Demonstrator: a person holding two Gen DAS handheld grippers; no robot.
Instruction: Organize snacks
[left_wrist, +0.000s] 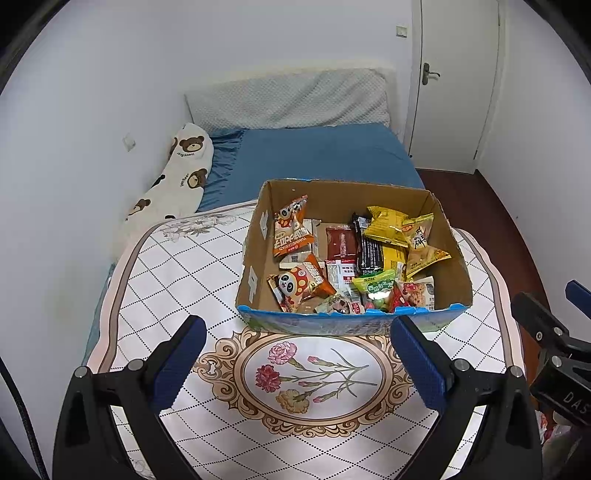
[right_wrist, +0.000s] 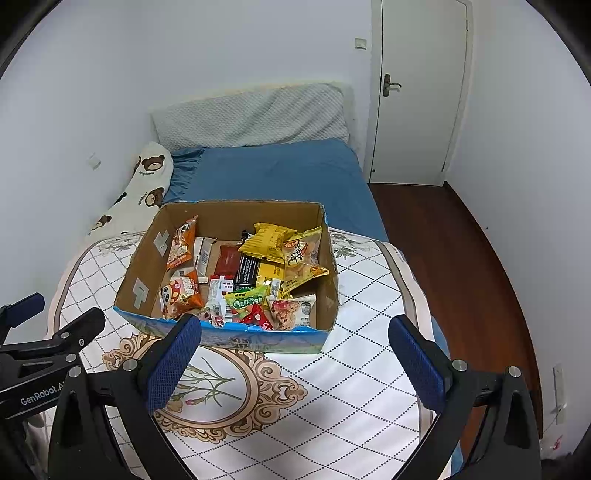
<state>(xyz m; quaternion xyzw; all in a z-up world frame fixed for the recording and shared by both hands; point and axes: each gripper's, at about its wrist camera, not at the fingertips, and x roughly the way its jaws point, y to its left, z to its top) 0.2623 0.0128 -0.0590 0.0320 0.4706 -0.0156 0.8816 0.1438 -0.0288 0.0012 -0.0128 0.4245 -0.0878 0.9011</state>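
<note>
An open cardboard box (left_wrist: 255, 258) (right_wrist: 144, 266) stands on a white quilted mat with a flower medallion (left_wrist: 317, 373) (right_wrist: 354, 384). It holds several snack packets: orange panda packs (left_wrist: 293, 230) (right_wrist: 181, 291), yellow bags (left_wrist: 388, 225) (right_wrist: 269, 240), a red packet (left_wrist: 340, 242) (right_wrist: 229, 258), a black bar (left_wrist: 369, 251) and a green bag (left_wrist: 375, 288) (right_wrist: 245, 299). My left gripper (left_wrist: 299, 363) is open and empty, held short of the box's near wall. My right gripper (right_wrist: 295, 362) is open and empty, also in front of the box.
The mat lies on a bed with a blue sheet (left_wrist: 317, 151) (right_wrist: 273, 170). A bear-print pillow (left_wrist: 181, 170) (right_wrist: 144, 188) lies along the left wall. A grey pillow (left_wrist: 288, 99) leans at the head. A white door (left_wrist: 454, 81) and dark wood floor (right_wrist: 450, 258) are at right.
</note>
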